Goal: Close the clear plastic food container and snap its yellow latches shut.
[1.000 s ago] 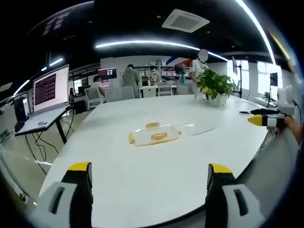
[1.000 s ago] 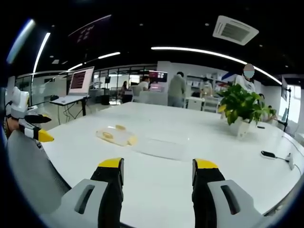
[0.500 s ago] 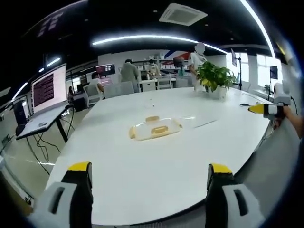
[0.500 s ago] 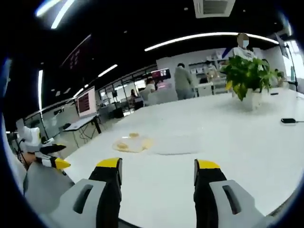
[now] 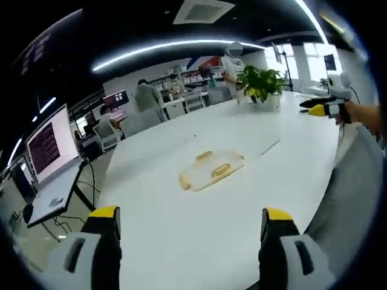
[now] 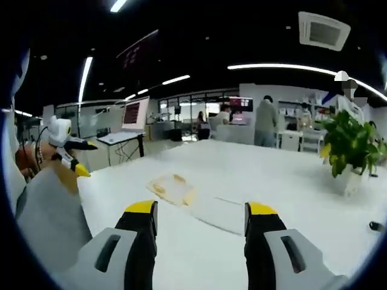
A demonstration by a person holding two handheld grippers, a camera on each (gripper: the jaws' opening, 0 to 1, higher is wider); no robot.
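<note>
Holding both my left gripper [image 5: 187, 241] and right gripper [image 6: 199, 238] wide apart and empty, I see the clear plastic food container with yellow latches [image 5: 211, 171] mid-frame on the white table [image 5: 181, 235], its lid seemingly lying open alongside; light, slippery, so press edges.

The container [image 5: 211, 171] lies on the desk [image 5: 181, 229] ahead of my jaws, its lid [image 6: 219, 214] beside it, a plant [image 5: 260, 84] behind.
</note>
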